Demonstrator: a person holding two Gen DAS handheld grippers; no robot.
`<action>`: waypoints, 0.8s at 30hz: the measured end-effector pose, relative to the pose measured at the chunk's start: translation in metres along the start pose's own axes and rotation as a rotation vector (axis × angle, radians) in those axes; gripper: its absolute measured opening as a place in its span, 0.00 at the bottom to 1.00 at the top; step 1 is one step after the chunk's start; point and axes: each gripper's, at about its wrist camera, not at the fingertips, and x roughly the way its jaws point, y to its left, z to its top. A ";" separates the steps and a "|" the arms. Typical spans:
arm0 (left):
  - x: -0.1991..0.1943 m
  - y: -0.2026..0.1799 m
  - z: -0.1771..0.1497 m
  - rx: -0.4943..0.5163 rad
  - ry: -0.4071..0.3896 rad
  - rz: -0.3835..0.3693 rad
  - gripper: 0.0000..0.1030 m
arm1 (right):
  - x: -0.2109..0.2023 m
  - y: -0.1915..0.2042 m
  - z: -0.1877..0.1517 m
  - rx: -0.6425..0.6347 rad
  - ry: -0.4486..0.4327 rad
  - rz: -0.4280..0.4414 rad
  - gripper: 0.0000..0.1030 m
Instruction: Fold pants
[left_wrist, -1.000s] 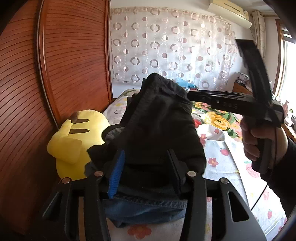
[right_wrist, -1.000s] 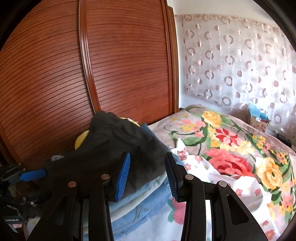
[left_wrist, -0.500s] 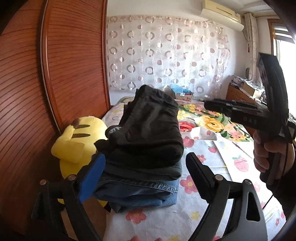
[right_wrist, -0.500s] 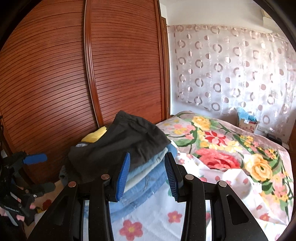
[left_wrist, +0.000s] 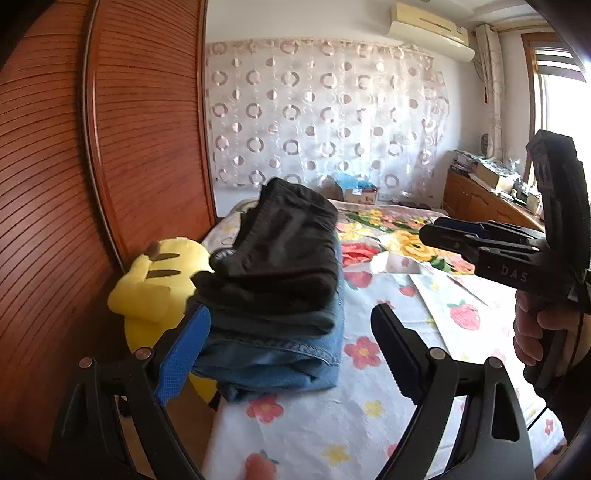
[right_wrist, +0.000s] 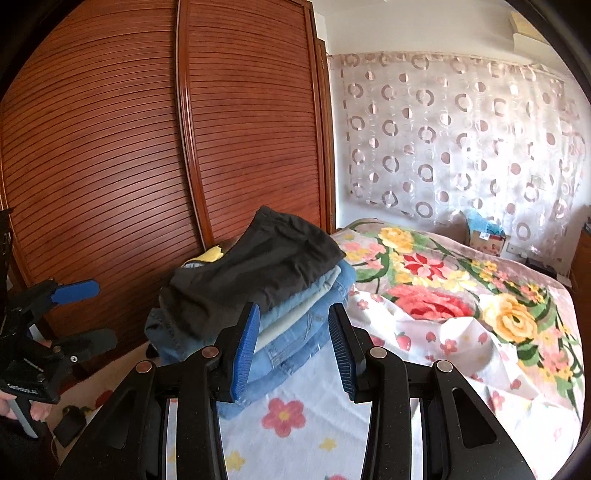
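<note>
Folded black pants (left_wrist: 284, 254) lie on top of a stack of folded jeans (left_wrist: 280, 362) at the left edge of the bed; they also show in the right wrist view (right_wrist: 258, 273), above the jeans (right_wrist: 295, 332). My left gripper (left_wrist: 288, 354) is open and empty, just in front of the stack, touching nothing. My right gripper (right_wrist: 291, 350) is open and empty, a little back from the stack's right side. The right gripper also shows in the left wrist view (left_wrist: 439, 230), and the left gripper shows in the right wrist view (right_wrist: 85, 314).
A yellow plush toy (left_wrist: 155, 288) sits left of the stack against the wooden wardrobe doors (right_wrist: 147, 147). The bed has a white fruit-print sheet (left_wrist: 369, 406) and a floral blanket (right_wrist: 461, 280) farther back. A cluttered wooden cabinet (left_wrist: 480, 192) stands at right.
My left gripper let go of the black pants, opened wide and drew back from the stack. My right gripper also pulled back from the stack. The pants stay on top.
</note>
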 end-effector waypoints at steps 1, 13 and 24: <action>0.000 -0.002 -0.001 0.002 0.000 -0.004 0.87 | -0.004 0.001 -0.003 0.004 0.001 -0.003 0.39; -0.010 -0.035 -0.013 0.053 -0.004 -0.091 0.87 | -0.057 0.010 -0.035 0.048 0.002 -0.087 0.40; -0.026 -0.074 -0.028 0.078 -0.003 -0.162 0.87 | -0.114 0.027 -0.057 0.084 0.008 -0.223 0.59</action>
